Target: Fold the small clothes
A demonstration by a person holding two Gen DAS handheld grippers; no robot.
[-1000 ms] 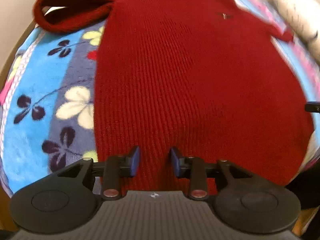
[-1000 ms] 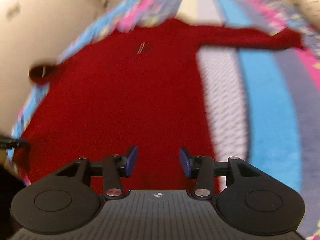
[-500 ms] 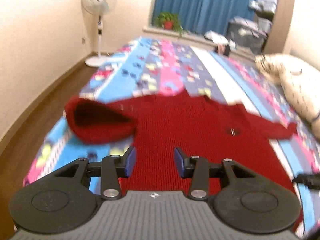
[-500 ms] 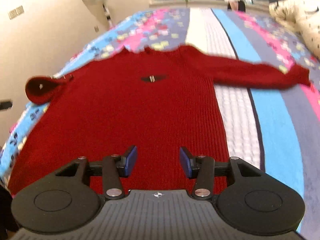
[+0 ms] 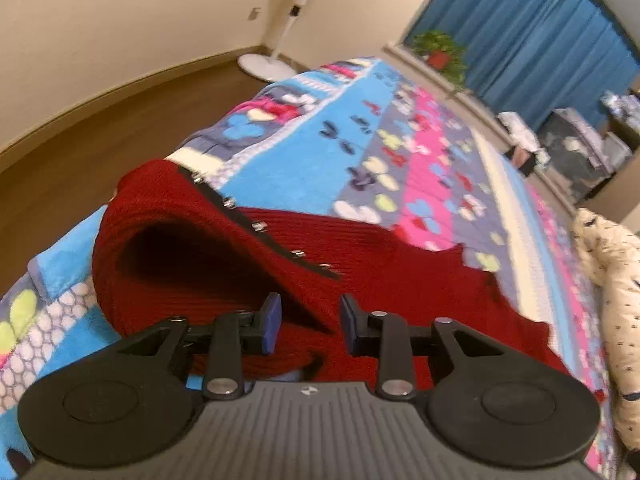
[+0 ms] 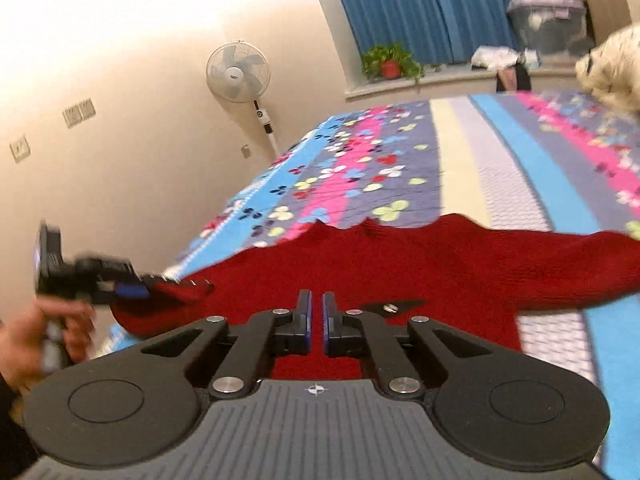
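Sweater (image 5: 400,280) lies on the bedspread (image 5: 320,152) in my left-wrist view, left gripper (image 5: 308,326) closing around its sleeve (image 5: 192,264), which could slip since pad contact is hidden; in my right-wrist view the right gripper (image 6: 316,320) is pressed together, empty, cuff cropped.

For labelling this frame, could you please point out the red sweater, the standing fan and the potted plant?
red sweater (image 6: 420,264), right wrist view, on the flat knit body.
standing fan (image 6: 238,72), right wrist view, on the round head's grille.
potted plant (image 6: 390,66), right wrist view, on the red pot.
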